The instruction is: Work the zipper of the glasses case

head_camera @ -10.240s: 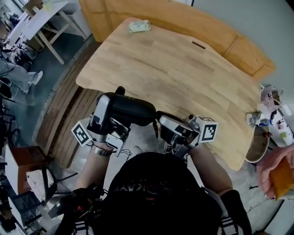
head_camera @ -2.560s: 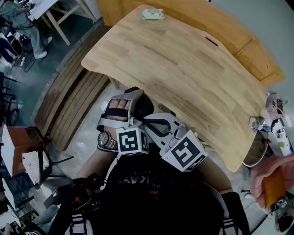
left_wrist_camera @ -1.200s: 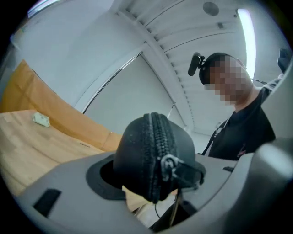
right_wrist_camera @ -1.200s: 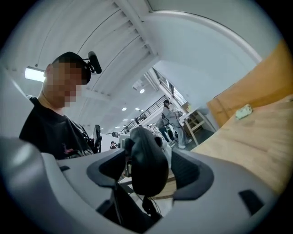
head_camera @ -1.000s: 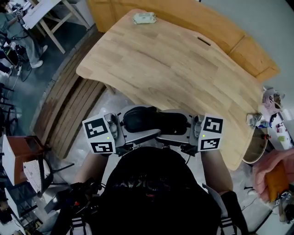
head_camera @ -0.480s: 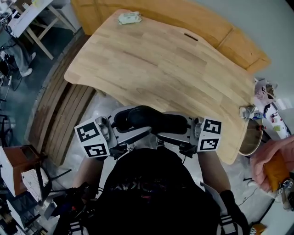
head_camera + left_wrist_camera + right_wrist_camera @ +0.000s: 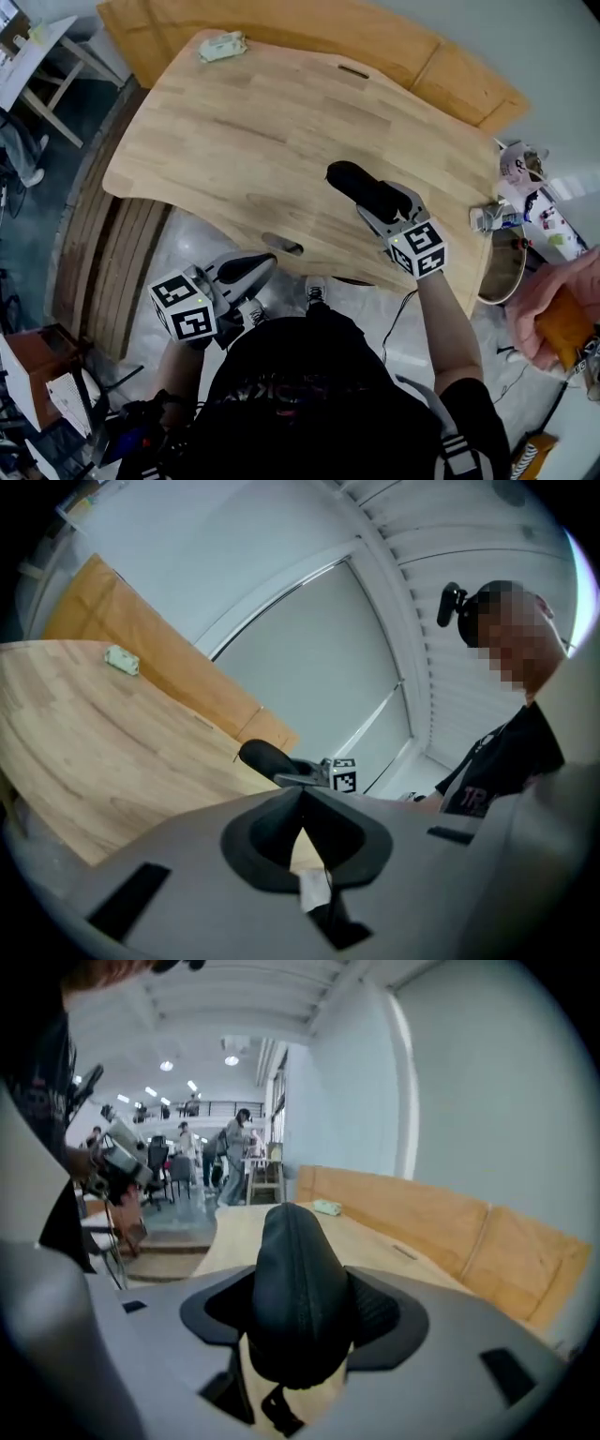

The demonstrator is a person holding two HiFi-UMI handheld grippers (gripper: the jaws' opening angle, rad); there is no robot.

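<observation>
My right gripper (image 7: 377, 208) is shut on the black glasses case (image 7: 359, 186) and holds it above the wooden table (image 7: 234, 150), right of its middle. In the right gripper view the case (image 7: 295, 1279) stands lengthwise between the pads (image 7: 380, 1312), its zipper seam facing the camera and the pull tab (image 7: 279, 1412) hanging below. My left gripper (image 7: 265, 263) is shut and empty, off the table's near edge, low at the left. In the left gripper view its tips (image 7: 300, 797) meet, with the case (image 7: 266, 757) far off beyond them.
A pale green packet (image 7: 221, 45) lies at the table's far left corner. A metal bowl (image 7: 502, 266) and small clutter (image 7: 521, 178) sit past the table's right end. A wooden panel (image 7: 309, 33) runs behind the table. Chairs and people fill the room to the left.
Both grippers held the case close to the body; the left one has let go, shut and dropped to the left. The right one has carried the case out over the table.
</observation>
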